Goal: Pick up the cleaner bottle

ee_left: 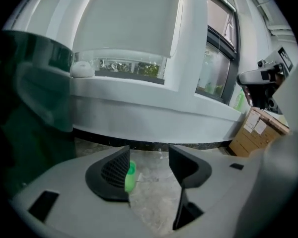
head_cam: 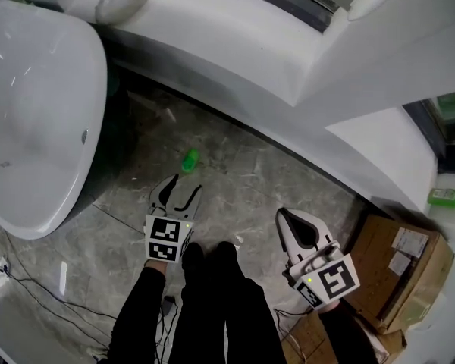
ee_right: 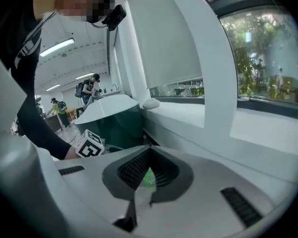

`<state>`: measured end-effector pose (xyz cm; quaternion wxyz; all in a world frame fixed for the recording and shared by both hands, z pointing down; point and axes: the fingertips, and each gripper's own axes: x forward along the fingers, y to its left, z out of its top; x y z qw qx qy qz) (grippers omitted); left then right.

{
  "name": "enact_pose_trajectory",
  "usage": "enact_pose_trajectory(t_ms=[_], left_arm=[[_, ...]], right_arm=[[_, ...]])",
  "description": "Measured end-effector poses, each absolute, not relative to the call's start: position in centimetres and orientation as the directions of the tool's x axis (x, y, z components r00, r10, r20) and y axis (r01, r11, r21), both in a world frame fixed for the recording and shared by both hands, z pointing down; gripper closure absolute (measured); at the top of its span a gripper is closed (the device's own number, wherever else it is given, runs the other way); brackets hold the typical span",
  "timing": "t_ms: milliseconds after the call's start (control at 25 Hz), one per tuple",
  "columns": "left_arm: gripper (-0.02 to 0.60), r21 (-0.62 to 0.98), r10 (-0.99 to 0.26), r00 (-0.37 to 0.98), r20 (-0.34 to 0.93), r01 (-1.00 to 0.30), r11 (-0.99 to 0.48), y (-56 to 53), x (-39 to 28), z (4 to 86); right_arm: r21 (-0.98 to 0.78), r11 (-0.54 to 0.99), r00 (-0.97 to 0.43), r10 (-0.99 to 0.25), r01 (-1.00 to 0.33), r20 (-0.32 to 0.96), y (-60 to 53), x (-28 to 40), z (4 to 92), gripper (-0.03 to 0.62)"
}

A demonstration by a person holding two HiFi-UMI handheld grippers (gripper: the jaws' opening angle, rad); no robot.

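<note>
Head view looks steeply down; both low gripper views face the ledge (head_cam: 227, 51) all 3 share.

No lettering is coming through clearly enough to read. White labels (head_cam: 409, 242) are showing on the cardboard box (head_cam: 373, 258), but their print is appearing too small and blurred to make out.

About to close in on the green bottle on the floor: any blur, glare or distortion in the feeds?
Head view: fairly sharp, even light, green bottle small but clear; soft sheen on the white bathtub. Left gripper view: fisheye-bent, black corners, soft; one jaw half hides the bottle. Right gripper view: same fisheye, bright window, bottle only a green sliver seen through the jaws.
</note>
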<state>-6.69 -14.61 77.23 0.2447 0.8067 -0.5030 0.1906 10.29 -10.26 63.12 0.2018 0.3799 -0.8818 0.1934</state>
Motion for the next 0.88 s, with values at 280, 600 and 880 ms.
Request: enact_pose_trajectory(t_ms=[280,600,880], left_arm=[[0.334,0.221,-0.716,0.409,0.566,-0.912,-0.347,-15.6,-7.5,82.9],[0.334,0.196,-0.707,0.404,0.580,-0.912,-0.360,-17.1,-7.4,87.8],[0.334,0.186,-0.700,0.388,0.600,-0.918,-0.349,-17.7,-7.5,92.6]], right_arm=[[-0.178,0.635,-0.624,-0.597,-0.752,0.504,-11.3,10.5,68.0,0.592],[-0.170,0.629,-0.616,-0.610,-0.759,0.498,-12.7,11.0,72.5,0.592],[-0.163,0.628,-0.614,-0.618,-0.761,0.491,-13.5,11.3,76.0,0.591]])
